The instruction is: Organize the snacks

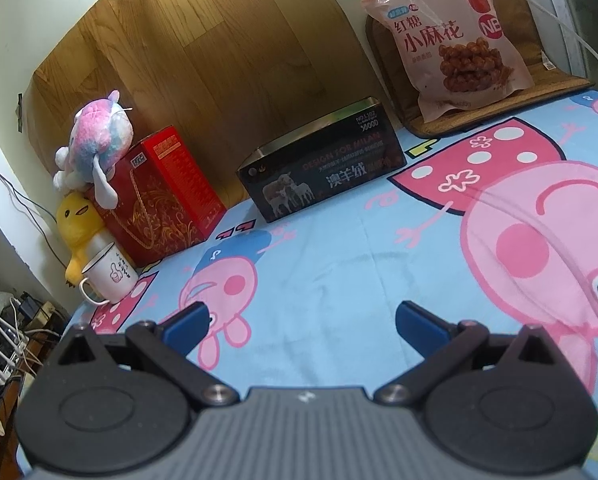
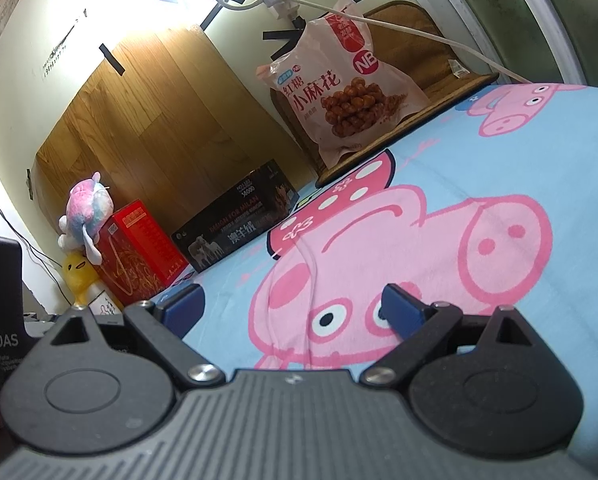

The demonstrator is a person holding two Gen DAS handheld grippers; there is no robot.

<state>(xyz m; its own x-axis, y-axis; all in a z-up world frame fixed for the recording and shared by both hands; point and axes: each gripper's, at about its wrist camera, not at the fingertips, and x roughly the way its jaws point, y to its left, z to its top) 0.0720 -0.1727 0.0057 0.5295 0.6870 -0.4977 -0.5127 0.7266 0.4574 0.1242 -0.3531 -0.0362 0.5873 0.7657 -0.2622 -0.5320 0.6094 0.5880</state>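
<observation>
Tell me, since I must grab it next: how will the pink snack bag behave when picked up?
The pink snack bag looks like thin glossy film, so probably floppy and somewhat slippery. It leans against the woven cushion, so a push may topple it. The fried twists inside are likely brittle.

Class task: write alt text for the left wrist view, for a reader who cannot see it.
The open, empty left gripper hovers over a blue cartoon-pig bedsheet. Beyond it, an open black box sits by the wooden headboard, and a pink bag of fried dough twists leans on a brown cushion. At left are a red gift box, plush toys and a white mug.
</observation>
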